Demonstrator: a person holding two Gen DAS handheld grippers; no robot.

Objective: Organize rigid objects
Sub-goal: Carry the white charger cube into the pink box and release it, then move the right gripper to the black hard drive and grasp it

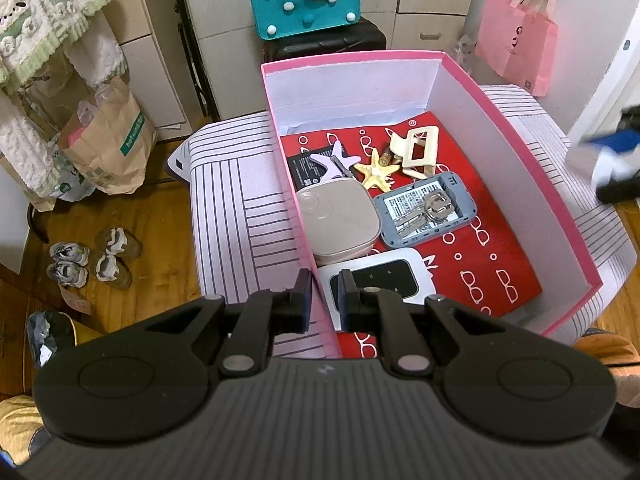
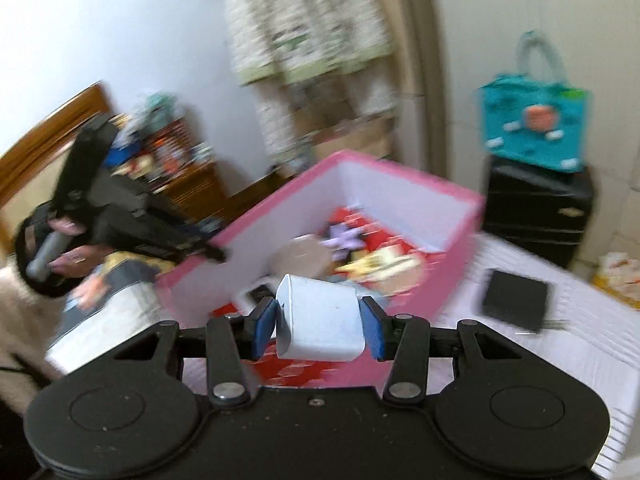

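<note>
Your left gripper [image 1: 325, 294] was pinched on the near wall of the pink box [image 1: 500, 112], one finger outside and one inside. The box sat on a striped cover [image 1: 232, 200].

Inside the box, closest to you, lay a white gadget with a dark screen [image 1: 384, 276] on a red cloth with white glasses drawn on it [image 1: 492, 252]. Just past it sat a rounded beige case [image 1: 340, 220], and beside that a grey gadget with its back open [image 1: 424, 208], with keys [image 1: 432, 208] lying on top. Farther back were a gold starfish [image 1: 378, 170], a cream hair clip [image 1: 418, 148], a purple clip [image 1: 336, 162] and a black battery [image 1: 308, 166].

Your right gripper [image 2: 319, 330] held a white block [image 2: 320, 320] tight between its blue pads [image 2: 266, 328], up over the near corner of the box. The right view was blurry, so the block was maybe a charger. A black square thing [image 2: 514, 300] lay on the cover to the right of the box. Far behind stood a teal bag [image 1: 304, 0] on a black case [image 1: 328, 42].
</note>
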